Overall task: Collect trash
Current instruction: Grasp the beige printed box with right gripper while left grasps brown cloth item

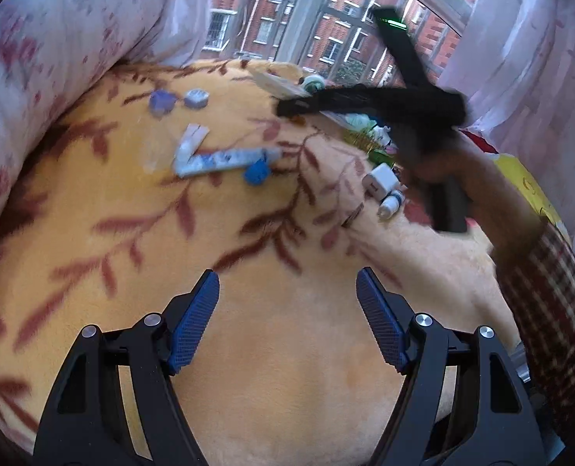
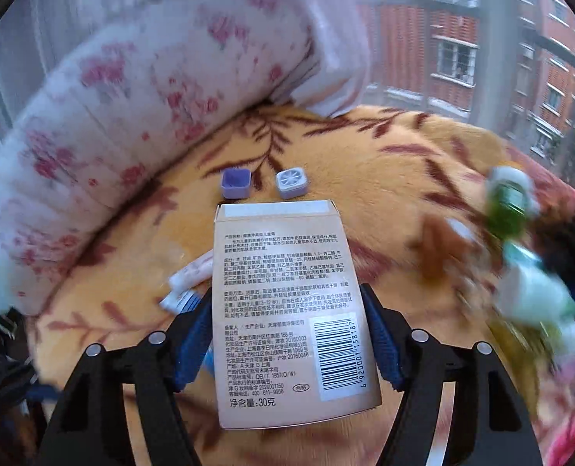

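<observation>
The only readable stuff is on the back of the tan carton (image 2: 287, 310) in the right wrist view. It's covered in small Chinese print, mostly too fine to make out. At the bottom left, bigger type says 净含量:30克. Just above that I can get 400-611-9958, 2024001150 and QB/T 1857(O/W), plus dates or licence numbers like 20160003 and 20160046. There's a little oval stamp reading 合格. The barcode on the white patch at the lower right runs sideways, digits 6 920001 158187. Nothing legible in the left wrist view, too blurry.
</observation>
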